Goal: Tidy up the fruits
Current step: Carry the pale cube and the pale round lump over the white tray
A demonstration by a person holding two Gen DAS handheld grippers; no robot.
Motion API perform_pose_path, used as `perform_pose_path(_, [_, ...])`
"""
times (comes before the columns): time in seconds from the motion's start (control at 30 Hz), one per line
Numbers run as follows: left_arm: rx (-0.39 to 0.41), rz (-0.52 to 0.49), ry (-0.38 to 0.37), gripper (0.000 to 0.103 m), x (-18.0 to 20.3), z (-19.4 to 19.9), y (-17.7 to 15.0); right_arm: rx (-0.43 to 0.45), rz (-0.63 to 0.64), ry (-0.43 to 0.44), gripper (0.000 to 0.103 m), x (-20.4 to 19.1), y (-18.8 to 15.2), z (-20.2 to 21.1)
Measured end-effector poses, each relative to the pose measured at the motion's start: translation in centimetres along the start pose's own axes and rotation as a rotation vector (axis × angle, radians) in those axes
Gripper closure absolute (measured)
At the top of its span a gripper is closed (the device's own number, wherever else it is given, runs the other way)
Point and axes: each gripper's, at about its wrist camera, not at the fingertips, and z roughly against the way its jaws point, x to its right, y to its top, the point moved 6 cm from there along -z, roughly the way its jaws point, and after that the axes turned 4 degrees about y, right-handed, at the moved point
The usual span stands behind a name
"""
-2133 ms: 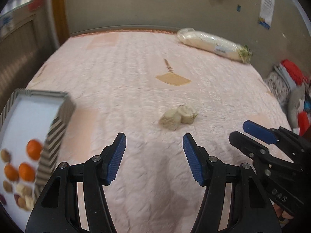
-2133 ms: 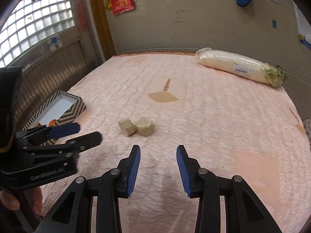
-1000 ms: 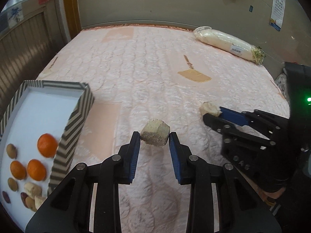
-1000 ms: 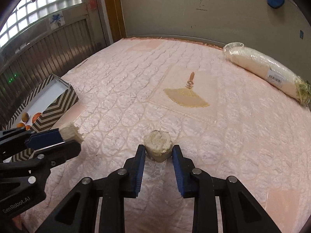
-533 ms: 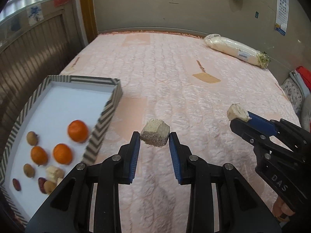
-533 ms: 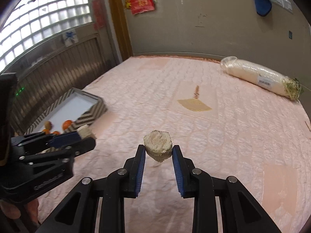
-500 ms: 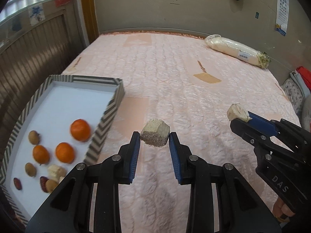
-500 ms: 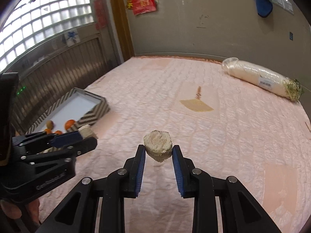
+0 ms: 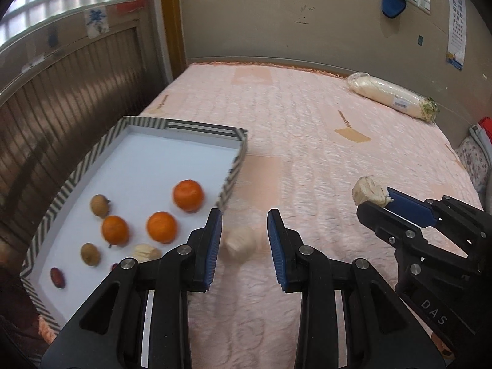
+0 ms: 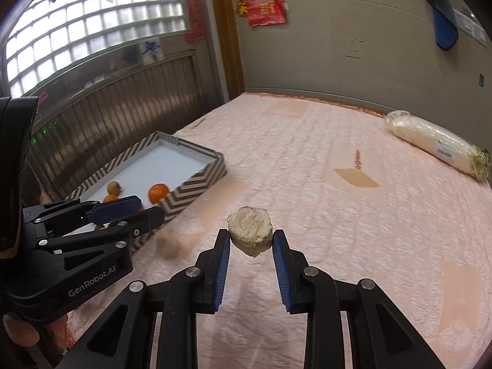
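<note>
Right gripper (image 10: 249, 236): jaws pinching a pale fruit chunk (image 10: 250, 230) above the bed (image 10: 353, 215). Left gripper (image 9: 244, 226): jaws spread, with a blurred chunk (image 9: 238, 246) low between them and not visibly gripped. Striped tray (image 9: 235, 166) with oranges (image 9: 188, 195) lies just left.

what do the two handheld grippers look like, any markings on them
Both are black plastic with silver bolt heads at the joints and two fingers faced with ribbed blue pads. The left gripper has GenRobot.AI in pale lettering on its side. The right gripper shows the letters DAS on its body. No cables are visible.
</note>
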Motion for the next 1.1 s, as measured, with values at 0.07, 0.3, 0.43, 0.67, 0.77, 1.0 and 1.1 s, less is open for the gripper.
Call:
perform_pose_path(0.07, [0.007, 0.009, 0.012, 0.073, -0.8, 0.3, 0.0, 0.0, 0.012, 0.007, 0.076, -0.7, 0.2, -0.2])
perform_pose_path(0.3, [-0.016, 0.068, -0.01, 0.073, -3.4, 0.0, -0.5, -0.015, 0.041, 0.02, 0.076, -2.5, 0.4, -1.1])
perform_pose_path(0.43, [-0.073, 0.098, -0.14, 0.073, -3.7, -0.8, -0.9, -0.023, 0.036, 0.009, 0.076, -2.1, 0.4, -1.2])
perform_pose_path(0.67, [-0.096, 0.021, -0.226, 0.073, -1.7, -0.5, -2.5, -0.041, 0.024, 0.034, 0.076, -1.6, -0.2, -1.6])
perform_pose_path(0.77, [-0.114, 0.021, -0.213, 0.073, -0.8, -0.9, -3.1, -0.054, 0.022, 0.042, 0.076, -1.5, -0.7, -2.2])
perform_pose_path(1.0, [-0.158, 0.094, -0.111, 0.073, -0.5, -3.8, -2.7, -0.058, -0.009, 0.03, 0.076, 0.0, -1.3, -2.0])
perform_pose_path(1.1, [-0.155, 0.12, -0.075, 0.073, -0.6, -4.9, -2.3, -0.059, -0.02, 0.032, 0.076, 0.6, -1.4, -2.1])
